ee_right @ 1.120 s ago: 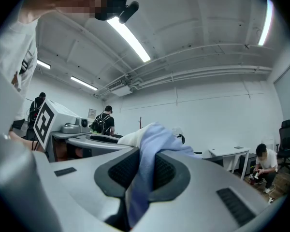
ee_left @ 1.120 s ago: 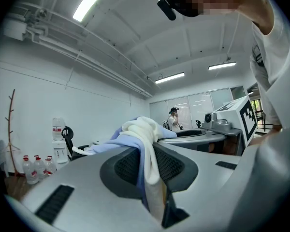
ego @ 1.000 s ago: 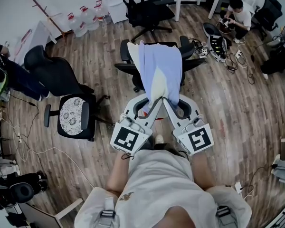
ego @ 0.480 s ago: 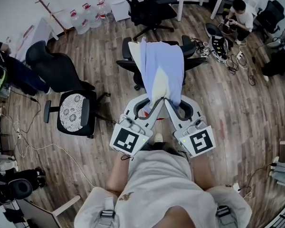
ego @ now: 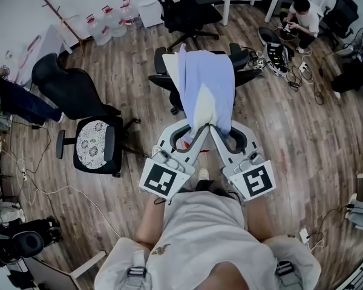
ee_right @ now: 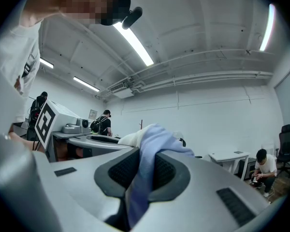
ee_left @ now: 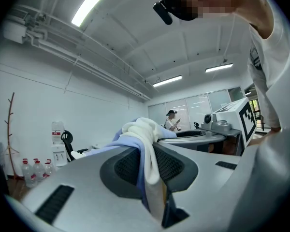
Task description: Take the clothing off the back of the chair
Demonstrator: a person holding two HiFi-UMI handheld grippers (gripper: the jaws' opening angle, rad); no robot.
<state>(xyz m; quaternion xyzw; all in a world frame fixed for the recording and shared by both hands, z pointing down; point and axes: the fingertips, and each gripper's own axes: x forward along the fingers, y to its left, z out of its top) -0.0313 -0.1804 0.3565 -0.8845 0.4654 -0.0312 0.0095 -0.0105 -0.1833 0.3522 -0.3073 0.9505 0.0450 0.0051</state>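
Two hand-held tools meet tip to tip here: the left gripper (ego: 198, 127) and the right gripper (ego: 212, 127) each have their jaws clamped on a pinch of the same soft pale-blue garment with a cream lining (ego: 204, 83). The left gripper view shows blue and cream folds squeezed between the ribbed dark pads (ee_left: 171, 166), and the right gripper view shows a blue fold held the same way (ee_right: 141, 170). From the two grips the cloth runs away from the person and drapes over the back of a black swivel office chair (ego: 239, 58), covering the backrest from top to seat. The chair stands on a brown wood-plank floor (ego: 302, 138), near a second black chair with a patterned seat cushion (ego: 95, 147) and well apart from a person crouched on the floor at the far right (ego: 302, 16). The garment looks light, limp and sturdy. It will likely sag between the grips and slide freely, though it could snag on the backrest top or an armrest. Bunched, layered fabric near the close edge, as pinched now, seems the safest hold, and lifting it up and over the backrest should free it.
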